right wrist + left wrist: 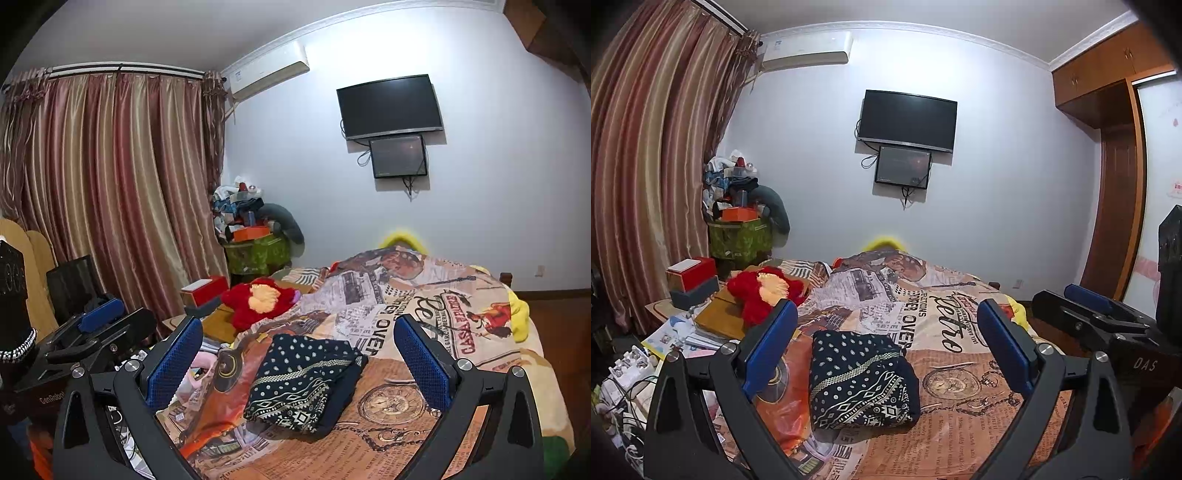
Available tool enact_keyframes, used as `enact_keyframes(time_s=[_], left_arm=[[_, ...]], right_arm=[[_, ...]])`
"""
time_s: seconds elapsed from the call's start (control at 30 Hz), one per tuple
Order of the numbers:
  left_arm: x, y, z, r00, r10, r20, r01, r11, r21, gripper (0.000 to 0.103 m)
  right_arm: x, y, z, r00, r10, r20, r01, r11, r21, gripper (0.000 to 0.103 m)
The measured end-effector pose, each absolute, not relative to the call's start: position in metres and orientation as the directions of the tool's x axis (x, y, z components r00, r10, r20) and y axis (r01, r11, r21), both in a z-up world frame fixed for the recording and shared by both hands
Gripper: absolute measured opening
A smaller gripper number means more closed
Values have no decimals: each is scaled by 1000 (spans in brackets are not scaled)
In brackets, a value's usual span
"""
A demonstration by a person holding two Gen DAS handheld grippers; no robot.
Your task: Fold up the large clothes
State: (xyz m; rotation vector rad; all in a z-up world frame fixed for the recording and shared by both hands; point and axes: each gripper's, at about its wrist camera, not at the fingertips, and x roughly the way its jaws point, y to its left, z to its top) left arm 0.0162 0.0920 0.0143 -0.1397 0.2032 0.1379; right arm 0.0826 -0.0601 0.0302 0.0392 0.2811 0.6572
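A dark navy garment with white dots and geometric bands point(862, 380) lies folded into a compact bundle on the printed bedspread point(964, 417). It also shows in the right wrist view point(301, 380). My left gripper point(886, 350) is open and empty, held above and just behind the bundle. My right gripper point(297, 360) is open and empty, also above the bundle. The right gripper shows at the right edge of the left wrist view point(1089, 306). The left gripper shows at the left of the right wrist view point(99, 317).
A red and yellow plush item point(764, 291) lies at the bed's left edge beside a red box point(690, 273) and a cluttered bedside table point(665, 339). A green bin piled with clothes point(740, 236) stands in the corner. A wardrobe point(1115, 184) stands right.
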Motion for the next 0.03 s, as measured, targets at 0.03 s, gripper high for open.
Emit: enact_keyframes(time_s=[0.03], left_arm=[[17, 92, 14, 969, 122, -213, -150, 981, -121, 98]], right_arm=[[83, -60, 30, 755, 608, -246, -597, 793, 125, 103]])
